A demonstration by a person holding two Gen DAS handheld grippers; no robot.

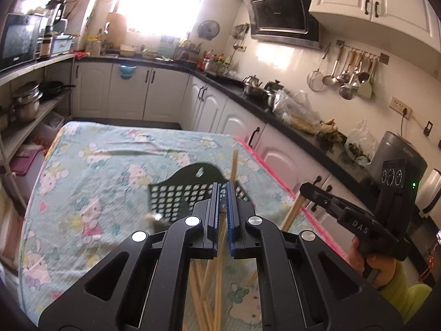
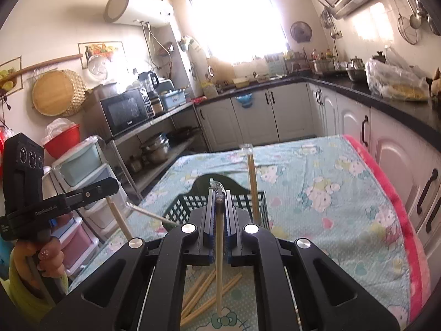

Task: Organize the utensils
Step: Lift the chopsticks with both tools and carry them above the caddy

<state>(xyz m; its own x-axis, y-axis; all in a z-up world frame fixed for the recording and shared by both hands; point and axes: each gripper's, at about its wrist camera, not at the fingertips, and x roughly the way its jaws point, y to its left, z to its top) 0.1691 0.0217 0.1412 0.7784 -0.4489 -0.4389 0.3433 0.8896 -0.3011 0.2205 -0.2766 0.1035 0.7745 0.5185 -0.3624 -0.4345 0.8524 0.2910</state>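
Basket (image 2: 220, 207) on surface (image 2: 317, 179), just ahead of right hand-held gripper (image 2: 219, 193); loose chopsticks (image 2: 204, 292) on surface below it; left hand-held gripper (image 2: 110, 187) to its left.

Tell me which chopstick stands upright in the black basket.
The chopstick at the right end of the basket; the others are held in the air or lie flat on the cloth.

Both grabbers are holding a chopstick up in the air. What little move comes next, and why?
Probably carry each chopstick forward over the black basket ahead; both hand-held grippers, left and right, are shut on one.
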